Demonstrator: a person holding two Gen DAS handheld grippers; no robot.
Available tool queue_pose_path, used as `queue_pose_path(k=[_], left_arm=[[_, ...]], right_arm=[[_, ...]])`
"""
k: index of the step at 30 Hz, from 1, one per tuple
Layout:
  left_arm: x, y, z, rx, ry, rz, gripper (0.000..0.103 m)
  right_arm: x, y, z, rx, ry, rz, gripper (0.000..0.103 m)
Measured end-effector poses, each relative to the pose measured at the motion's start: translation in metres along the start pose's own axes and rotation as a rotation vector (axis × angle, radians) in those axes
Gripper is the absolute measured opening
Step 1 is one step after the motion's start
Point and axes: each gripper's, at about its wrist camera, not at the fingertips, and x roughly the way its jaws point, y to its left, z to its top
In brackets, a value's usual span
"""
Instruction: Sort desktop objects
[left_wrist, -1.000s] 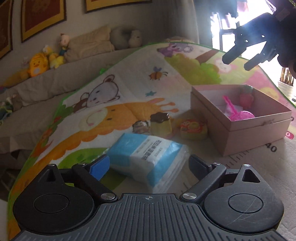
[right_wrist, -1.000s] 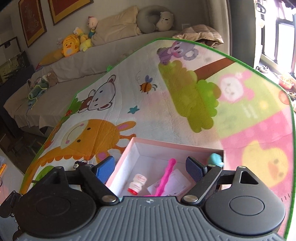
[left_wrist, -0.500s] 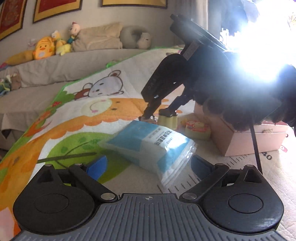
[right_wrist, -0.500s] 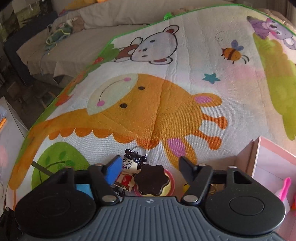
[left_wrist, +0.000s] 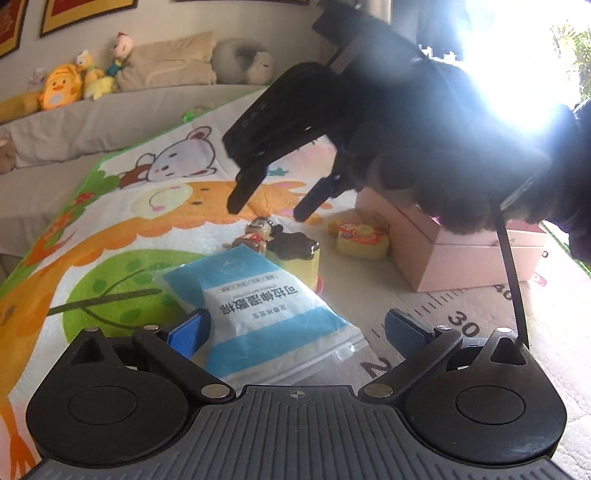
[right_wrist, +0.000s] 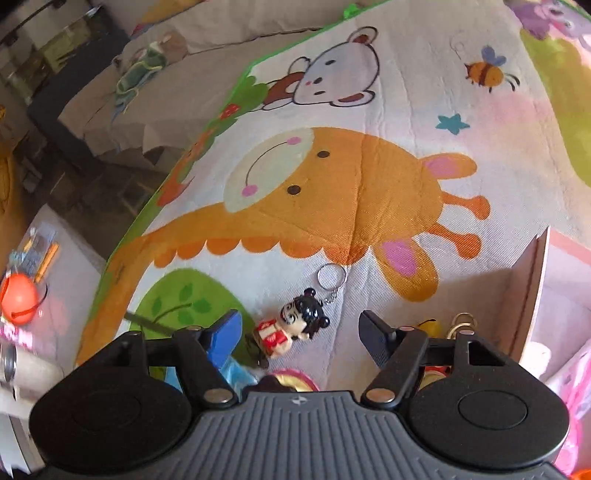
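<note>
Blue-and-white packet (left_wrist: 255, 314) lies on the play mat (left_wrist: 110, 258) in the left wrist view, between the spread jaws of the left gripper (left_wrist: 295, 326), which have just been opening and do not press it; beyond it stand the pudding toy (left_wrist: 295, 251), the yellow toy (left_wrist: 360, 238) and the pink box (left_wrist: 454, 251), with the right gripper (left_wrist: 267, 206) hanging above them. In the right wrist view the right gripper's (right_wrist: 299, 334) jaws, just reopening, stand released above the keychain figure (right_wrist: 295, 326), which lies on the mat between them, untouched.

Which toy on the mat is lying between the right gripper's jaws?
The doll keychain, black hair, red outfit, metal ring. The pudding toy and yellow camera toy sit outside the open jaws of the right gripper.
</note>
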Motion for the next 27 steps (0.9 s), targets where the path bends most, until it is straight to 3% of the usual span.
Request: queue_pose_path(k=[1, 2, 3, 4, 5, 10, 14, 17, 21, 23, 25, 27], left_arm=[[0.0, 0.002, 0.0, -0.015, 0.002, 0.005, 0.103], [0.0, 0.005, 0.0, -0.031, 0.003, 0.009, 0.103], [-0.001, 0.007, 0.0, -0.047, -0.002, 0.014, 0.103], [-0.002, 0.009, 0.0, -0.06, -0.009, 0.018, 0.103], [-0.004, 0.01, 0.0, -0.069, -0.014, 0.019, 0.103], [-0.008, 0.005, 0.0, -0.034, -0.033, 0.023, 0.103], [-0.012, 0.001, -0.002, -0.04, -0.032, -0.004, 0.103], [-0.013, -0.006, -0.004, -0.016, -0.031, -0.026, 0.103], [-0.014, -0.009, -0.005, -0.002, -0.038, -0.008, 0.103], [-0.016, -0.007, -0.006, -0.014, -0.046, -0.001, 0.103], [-0.016, -0.005, -0.006, -0.029, -0.052, 0.005, 0.103], [-0.018, -0.003, -0.006, -0.04, -0.058, -0.002, 0.103]], right_arm=[[0.011, 0.0, 0.001, 0.025, 0.021, -0.001, 0.067], [0.022, 0.002, 0.0, 0.034, 0.044, -0.011, 0.053], [0.024, 0.007, -0.002, 0.014, 0.027, -0.029, 0.05], [0.019, 0.012, -0.003, -0.019, 0.003, -0.037, 0.034], [0.01, 0.018, -0.005, -0.054, -0.009, -0.025, 0.032], [-0.074, 0.023, -0.021, -0.135, -0.133, -0.013, 0.032], [-0.131, 0.017, -0.044, -0.197, -0.08, 0.003, 0.034], [-0.15, 0.013, -0.049, -0.217, -0.119, -0.05, 0.056], [-0.116, -0.001, -0.027, -0.172, -0.116, -0.159, 0.054], [-0.084, -0.011, -0.012, -0.147, -0.083, -0.201, 0.035], [-0.052, -0.017, -0.003, -0.147, -0.057, -0.269, 0.026], [-0.024, -0.022, 0.003, -0.163, -0.026, -0.334, 0.024]])
